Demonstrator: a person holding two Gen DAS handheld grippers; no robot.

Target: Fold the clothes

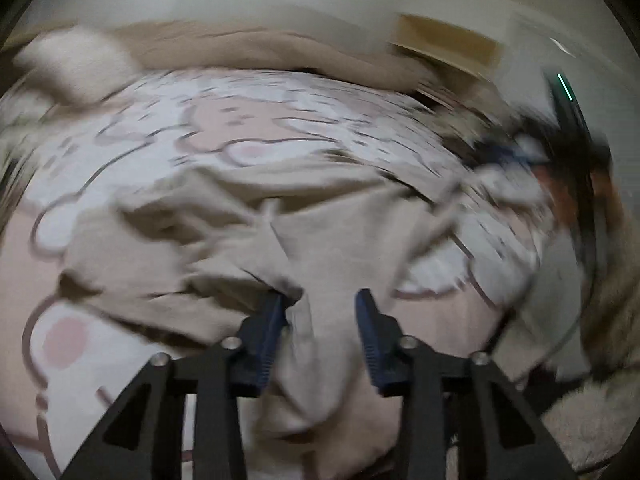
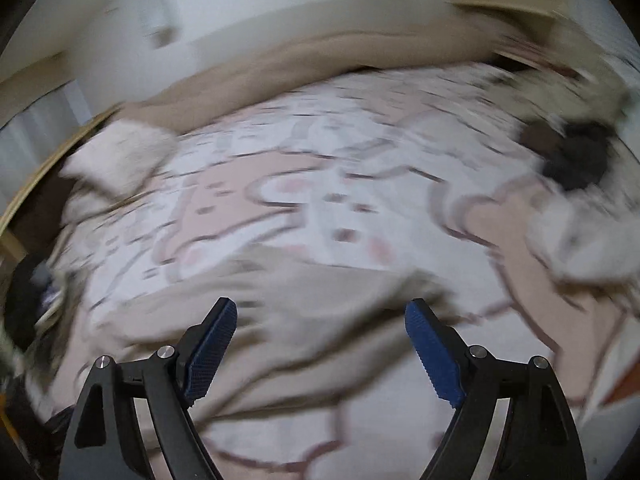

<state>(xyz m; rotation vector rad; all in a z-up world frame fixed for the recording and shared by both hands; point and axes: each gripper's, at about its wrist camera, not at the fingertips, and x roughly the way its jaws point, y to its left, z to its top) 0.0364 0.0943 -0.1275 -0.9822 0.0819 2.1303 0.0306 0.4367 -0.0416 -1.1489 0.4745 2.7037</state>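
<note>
covering the bed, a pink-and-white bunny-print sheet (image 2: 320, 184) (blurred) under beige clothing (image 1: 320, 248).

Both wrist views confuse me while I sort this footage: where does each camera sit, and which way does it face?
Left wrist: on the left gripper, looking down its fingers at the crumpled beige garment; jaws part open with cloth between.
Right wrist: on the right gripper, facing the same garment; jaws wide open, empty.
Shared: garment, patterned pink bedspread, tan blanket at the far edge.
</note>
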